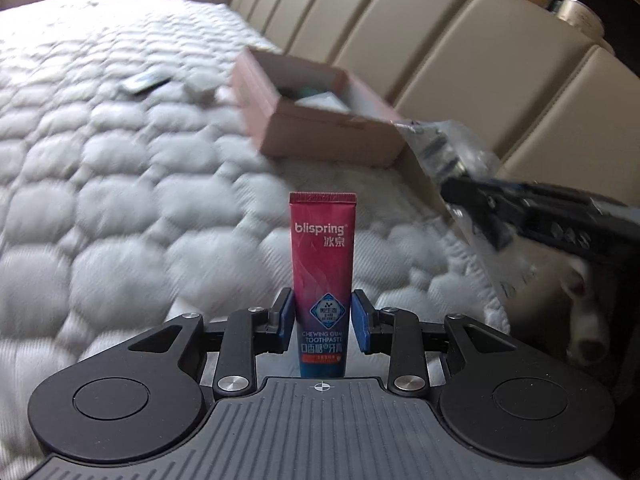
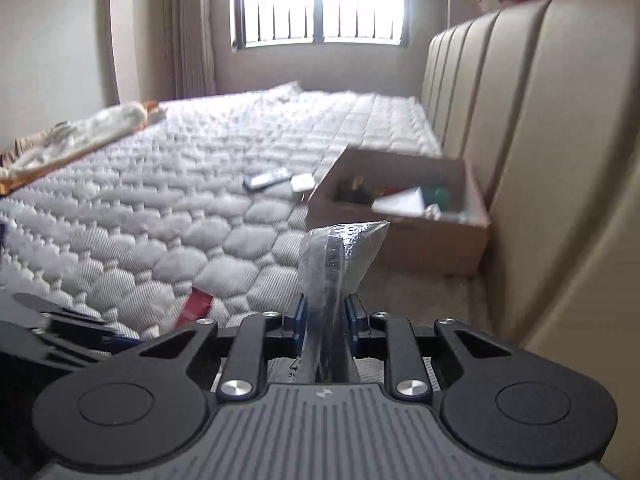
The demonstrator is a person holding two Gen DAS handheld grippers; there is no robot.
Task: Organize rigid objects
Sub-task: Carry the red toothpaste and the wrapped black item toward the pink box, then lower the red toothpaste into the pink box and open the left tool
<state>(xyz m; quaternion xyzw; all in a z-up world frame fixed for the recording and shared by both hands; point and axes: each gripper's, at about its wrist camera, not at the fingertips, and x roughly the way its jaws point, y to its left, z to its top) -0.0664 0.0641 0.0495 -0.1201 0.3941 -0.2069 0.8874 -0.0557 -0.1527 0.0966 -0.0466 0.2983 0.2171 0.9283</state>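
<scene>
Left view toothpaste tube (image 1: 322, 288) label, right view window (image 2: 320, 2), curtain (image 2: 192, 28)

Left gripper (image 1: 323, 314): black linkage arms, silver pivot screws, blue finger pads (image 1: 362, 322), ribbed grey body, crosshair mark, round black side discs. Right gripper (image 2: 325, 316): same build, blue pads.

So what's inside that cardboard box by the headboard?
The box holds a white flat piece, something green and dark bits. Its near wall hides whatever lies lower.
</scene>
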